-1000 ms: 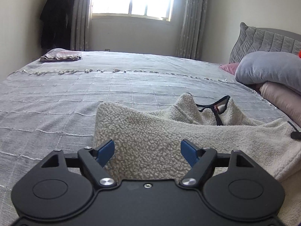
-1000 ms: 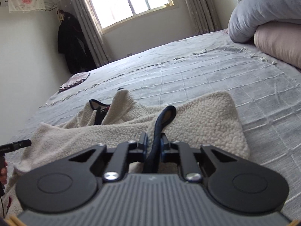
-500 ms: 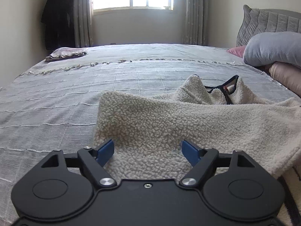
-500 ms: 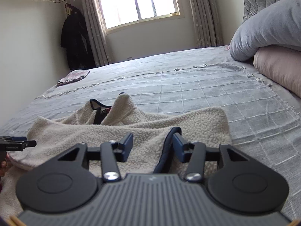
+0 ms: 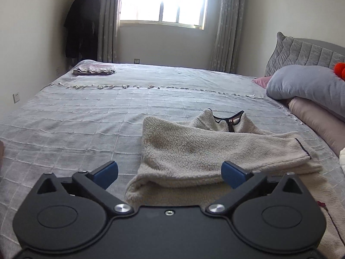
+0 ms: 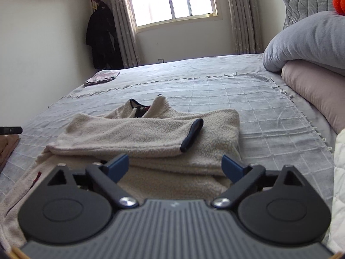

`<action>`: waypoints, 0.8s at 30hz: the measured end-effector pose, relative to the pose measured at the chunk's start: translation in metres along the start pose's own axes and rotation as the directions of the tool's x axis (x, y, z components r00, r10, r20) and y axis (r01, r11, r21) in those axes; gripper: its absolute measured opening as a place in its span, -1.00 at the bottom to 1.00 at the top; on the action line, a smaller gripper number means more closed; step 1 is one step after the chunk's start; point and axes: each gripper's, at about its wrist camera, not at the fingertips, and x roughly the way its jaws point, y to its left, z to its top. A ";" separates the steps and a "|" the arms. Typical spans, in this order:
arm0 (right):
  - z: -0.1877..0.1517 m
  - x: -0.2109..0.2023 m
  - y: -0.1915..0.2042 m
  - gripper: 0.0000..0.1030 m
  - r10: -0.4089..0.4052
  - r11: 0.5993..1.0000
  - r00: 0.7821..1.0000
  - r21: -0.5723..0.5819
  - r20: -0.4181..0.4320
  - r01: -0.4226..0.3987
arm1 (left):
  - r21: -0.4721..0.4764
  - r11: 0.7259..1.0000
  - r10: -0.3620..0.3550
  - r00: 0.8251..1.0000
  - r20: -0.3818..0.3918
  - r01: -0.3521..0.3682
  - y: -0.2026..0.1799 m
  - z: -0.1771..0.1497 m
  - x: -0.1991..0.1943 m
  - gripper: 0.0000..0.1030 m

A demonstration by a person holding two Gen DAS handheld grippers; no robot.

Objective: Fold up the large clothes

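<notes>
A cream fleece jacket (image 5: pixel 194 151) (image 6: pixel 140 138) lies on the grey bed, both sleeves folded across its body and its dark-edged collar at the far end. One sleeve's dark cuff (image 6: pixel 192 135) rests on top. My left gripper (image 5: pixel 170 171) hovers above the jacket's near left edge, its jaws opening, nothing between them. My right gripper (image 6: pixel 175 166) hangs over the jacket's near edge, jaws opening wide, clear of the cloth.
The grey checked bedspread (image 5: pixel 75 125) stretches left and far. Stacked grey and pink pillows (image 5: pixel 312 99) (image 6: pixel 312 64) sit at the right by the headboard. A small folded cloth (image 5: pixel 94 70) lies at the far corner. A dark coat (image 6: pixel 103 36) hangs by the window.
The right gripper let go of the dark sleeve cuff, which now lies on the jacket. Both grippers opened wider and drew back and up from the jacket.
</notes>
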 end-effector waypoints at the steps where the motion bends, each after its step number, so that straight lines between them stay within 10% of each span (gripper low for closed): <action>1: -0.006 -0.010 0.001 0.91 0.005 1.000 1.000 0.005 -0.008 -0.005 | -0.006 1.000 -0.005 1.000 -0.011 0.005 0.002 -0.005 -0.010 1.00; 17: -0.130 -0.071 0.005 0.99 0.005 0.995 0.985 0.094 -0.173 0.011 | -0.037 0.999 0.028 0.970 -0.242 -0.038 0.038 -0.106 -0.060 1.00; 24: -0.159 -0.076 -0.006 1.00 0.081 0.981 0.973 0.190 -0.215 -0.040 | -0.253 0.964 -0.169 0.922 -0.348 0.081 0.067 -0.133 -0.062 1.00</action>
